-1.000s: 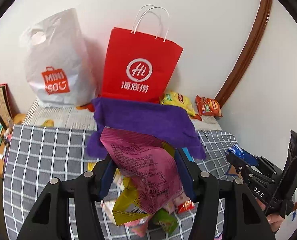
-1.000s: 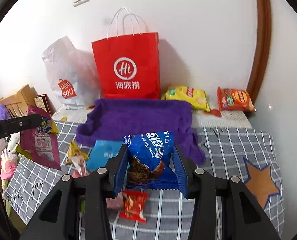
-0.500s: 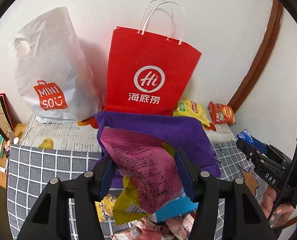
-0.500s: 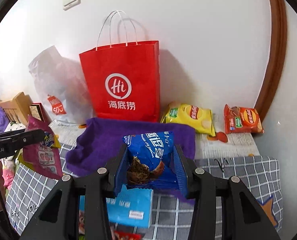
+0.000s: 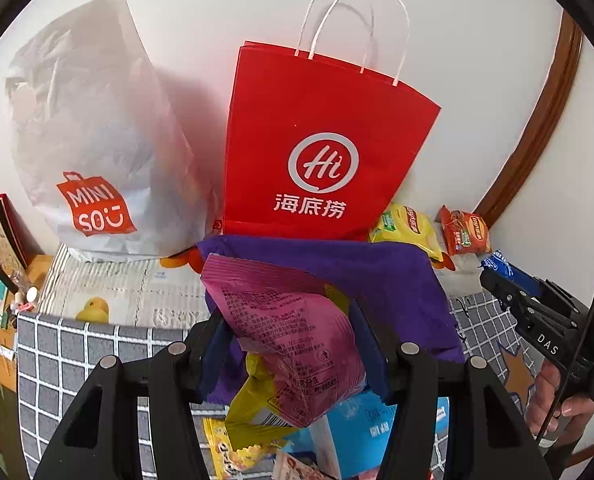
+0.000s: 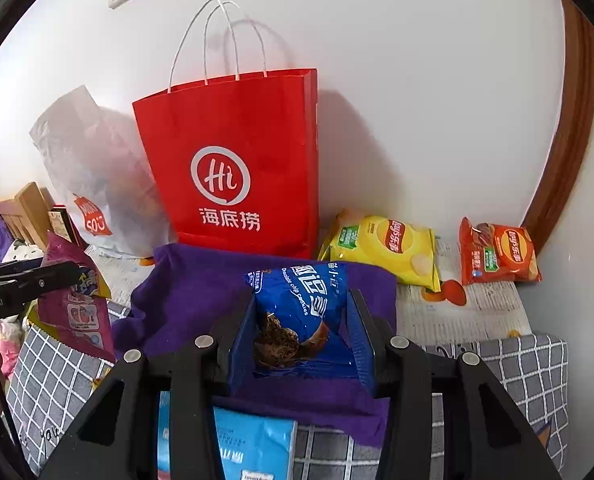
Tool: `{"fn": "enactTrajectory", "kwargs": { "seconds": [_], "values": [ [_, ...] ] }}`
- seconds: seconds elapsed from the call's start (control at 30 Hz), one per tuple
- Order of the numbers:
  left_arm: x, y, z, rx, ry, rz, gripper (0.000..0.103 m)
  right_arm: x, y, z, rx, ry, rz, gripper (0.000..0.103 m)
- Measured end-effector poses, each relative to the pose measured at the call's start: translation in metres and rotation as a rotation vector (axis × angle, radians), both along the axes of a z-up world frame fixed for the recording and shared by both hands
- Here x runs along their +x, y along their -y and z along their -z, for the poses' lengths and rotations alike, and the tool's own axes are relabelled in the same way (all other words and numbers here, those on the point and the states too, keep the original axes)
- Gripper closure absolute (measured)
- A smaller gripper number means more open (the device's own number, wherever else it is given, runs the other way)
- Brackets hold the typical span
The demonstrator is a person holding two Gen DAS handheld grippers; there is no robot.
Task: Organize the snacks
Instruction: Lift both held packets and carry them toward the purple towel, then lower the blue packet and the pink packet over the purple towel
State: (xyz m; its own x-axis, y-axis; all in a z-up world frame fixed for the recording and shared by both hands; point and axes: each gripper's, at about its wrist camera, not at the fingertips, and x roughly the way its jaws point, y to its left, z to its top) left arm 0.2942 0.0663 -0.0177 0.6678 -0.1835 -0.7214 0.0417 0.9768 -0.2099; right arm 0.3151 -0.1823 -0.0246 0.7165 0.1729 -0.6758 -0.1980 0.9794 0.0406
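Note:
My left gripper [image 5: 287,332] is shut on a pink and yellow snack bag [image 5: 293,344] and holds it above the near edge of the purple cloth [image 5: 377,276]. My right gripper [image 6: 301,328] is shut on a blue cookie bag [image 6: 301,304] over the same purple cloth [image 6: 193,292]. A red paper bag [image 5: 321,152] stands upright behind the cloth against the wall; it also shows in the right wrist view [image 6: 237,168]. The left gripper with its pink bag [image 6: 73,308] shows at the left of the right wrist view.
A white Miniso bag [image 5: 93,152] stands left of the red bag. A yellow chip bag [image 6: 385,248] and an orange chip bag [image 6: 497,252] lie by the wall at right. A light blue pack [image 6: 253,444] and small snacks lie on the checked cloth [image 6: 517,364].
Both grippers have moved forward and up toward the red paper bag, each carrying its snack bag. The red bag and purple cloth look nearer and larger now.

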Motion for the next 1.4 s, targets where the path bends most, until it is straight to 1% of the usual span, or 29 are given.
{"fn": "enactTrajectory", "kwargs": {
  "seconds": [0.3, 0.57, 0.77, 0.83, 0.93, 1.07, 1.17, 1.4],
  "values": [
    [0.023, -0.004, 0.006, 0.027, -0.008, -0.004, 0.048, 0.030, -0.003, 0.008, -0.002, -0.007, -0.002, 0.059],
    [0.046, -0.004, 0.018, 0.023, -0.021, -0.001, 0.048, 0.052, -0.004, 0.020, -0.019, -0.017, -0.009, 0.059],
    [0.063, -0.004, 0.031, 0.007, -0.037, 0.006, 0.048, 0.063, 0.000, 0.038, 0.000, -0.044, -0.009, 0.059],
    [0.068, -0.003, 0.036, 0.004, -0.044, 0.005, 0.048, 0.069, -0.001, 0.047, -0.010, -0.068, -0.012, 0.059],
    [0.075, -0.003, 0.043, -0.007, -0.053, 0.012, 0.048, 0.073, 0.000, 0.053, -0.022, -0.077, -0.010, 0.059],
    [0.081, -0.005, 0.053, 0.002, -0.061, 0.007, 0.048, 0.075, 0.002, 0.058, -0.031, -0.082, -0.018, 0.059],
    [0.085, -0.007, 0.062, 0.004, -0.081, 0.008, 0.048, 0.078, 0.004, 0.063, -0.034, -0.093, -0.019, 0.059],
    [0.091, -0.010, 0.074, 0.004, -0.106, 0.005, 0.048, 0.085, 0.002, 0.082, -0.051, -0.131, -0.033, 0.059]
  ]
}}
